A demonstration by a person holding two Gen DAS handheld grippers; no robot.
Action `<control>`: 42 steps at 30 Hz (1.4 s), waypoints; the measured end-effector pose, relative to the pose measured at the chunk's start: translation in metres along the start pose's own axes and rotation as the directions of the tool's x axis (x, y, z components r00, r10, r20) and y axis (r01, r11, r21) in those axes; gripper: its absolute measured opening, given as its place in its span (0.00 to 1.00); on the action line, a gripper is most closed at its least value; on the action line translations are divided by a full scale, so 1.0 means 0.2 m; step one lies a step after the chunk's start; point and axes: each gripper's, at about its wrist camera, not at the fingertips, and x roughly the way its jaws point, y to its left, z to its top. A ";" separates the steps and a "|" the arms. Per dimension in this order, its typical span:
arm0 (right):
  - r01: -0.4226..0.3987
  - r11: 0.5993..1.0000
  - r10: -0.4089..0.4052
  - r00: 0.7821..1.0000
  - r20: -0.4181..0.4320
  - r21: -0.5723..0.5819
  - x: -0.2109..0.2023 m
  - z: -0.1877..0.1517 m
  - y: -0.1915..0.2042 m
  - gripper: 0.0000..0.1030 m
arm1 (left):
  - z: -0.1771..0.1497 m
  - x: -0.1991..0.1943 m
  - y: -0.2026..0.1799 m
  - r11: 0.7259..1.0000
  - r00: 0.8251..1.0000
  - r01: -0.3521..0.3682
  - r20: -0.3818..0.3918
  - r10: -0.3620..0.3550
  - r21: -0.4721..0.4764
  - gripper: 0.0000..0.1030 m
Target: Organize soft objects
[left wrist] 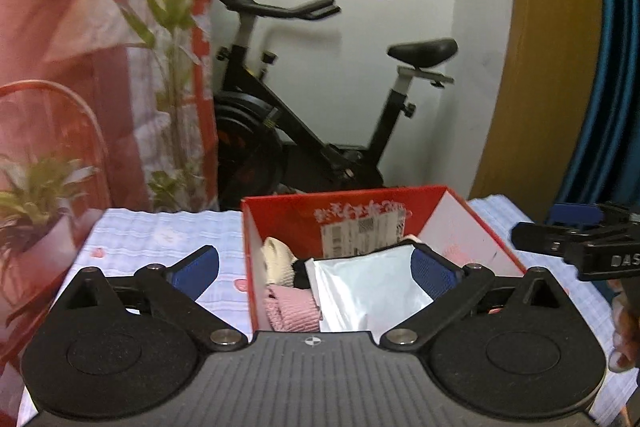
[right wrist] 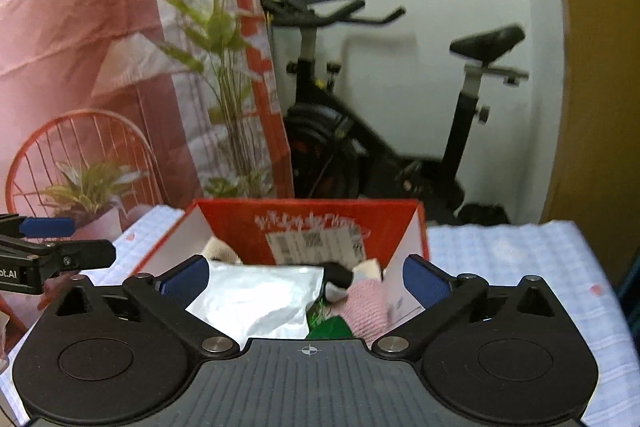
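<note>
A red box (left wrist: 360,215) sits on a table covered with a pale blue checked cloth (left wrist: 160,231). Inside the box lie the soft things: a silver pouch (left wrist: 360,291), a pink knitted piece (left wrist: 292,307), a cream piece (left wrist: 276,259) and something black between them. From the right wrist view a bit of green packet (right wrist: 328,323) shows near the pink piece.

The left hand-held gripper (left wrist: 316,267) is above the near edge of the box, with the soft things just past it and lower. Its blue pads are wide apart and hold nothing. The right hand-held gripper (right wrist: 306,275) is beside it, also over the near edge. Its pads are wide apart too, with nothing held.

Far behind stand an exercise bike (left wrist: 320,131), a red curtain (left wrist: 60,27) and green plants (right wrist: 216,27).
</note>
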 end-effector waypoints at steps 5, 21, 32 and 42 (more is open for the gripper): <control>0.036 0.999 -0.035 0.998 0.058 -0.029 -0.22 0.05 0.06 1.00 | 0.04 -0.18 -0.03 0.997 0.996 -0.076 0.049 0.076 0.003 1.00; 0.087 0.995 -0.076 0.980 0.182 -0.052 -0.83 0.13 0.24 1.00 | 0.13 -0.77 -0.14 0.987 0.972 -0.157 0.183 0.151 0.021 1.00; 0.132 0.989 -0.114 0.968 0.225 -0.065 -1.04 0.11 0.25 1.00 | 0.12 -0.86 -0.16 0.974 0.951 -0.227 0.221 0.217 0.022 1.00; 0.132 0.989 -0.116 0.969 0.220 -0.060 -1.04 0.11 0.24 1.00 | 0.12 -0.87 -0.18 0.969 0.948 -0.246 0.218 0.233 0.031 1.00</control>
